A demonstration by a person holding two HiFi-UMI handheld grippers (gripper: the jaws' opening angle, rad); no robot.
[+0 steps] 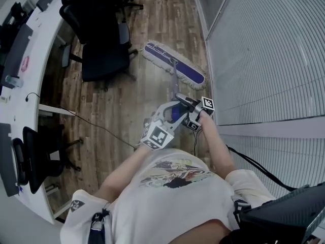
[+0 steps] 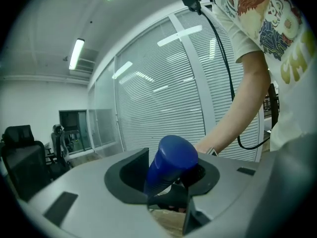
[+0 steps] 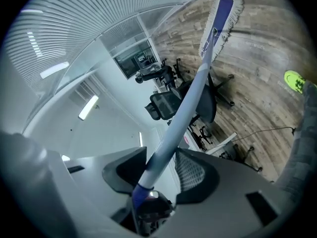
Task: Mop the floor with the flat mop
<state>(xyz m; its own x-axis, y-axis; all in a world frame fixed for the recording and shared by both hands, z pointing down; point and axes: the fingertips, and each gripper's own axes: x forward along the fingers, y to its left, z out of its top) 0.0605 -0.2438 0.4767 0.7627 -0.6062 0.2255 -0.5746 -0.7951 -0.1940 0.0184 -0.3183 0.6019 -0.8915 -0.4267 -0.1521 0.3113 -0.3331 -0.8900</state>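
Observation:
The flat mop's head point(image 1: 172, 64), blue with a white fringe, lies on the wooden floor close to the glass partition. Its pole point(image 1: 175, 85) slopes back up to both grippers in front of the person's chest. My left gripper point(image 1: 171, 115) is shut on the blue handle end point(image 2: 171, 162), which fills the space between its jaws. My right gripper point(image 1: 187, 103) is shut on the pale pole point(image 3: 183, 113) just above the blue grip. In the right gripper view the pole runs up to the mop head point(image 3: 218, 21).
Black office chairs point(image 1: 104, 55) stand left of the mop head, beside a curved white desk point(image 1: 30, 60). A thin cable point(image 1: 101, 128) crosses the floor. The partition with blinds point(image 1: 264, 60) runs along the right. A dark case point(image 1: 284, 217) sits at lower right.

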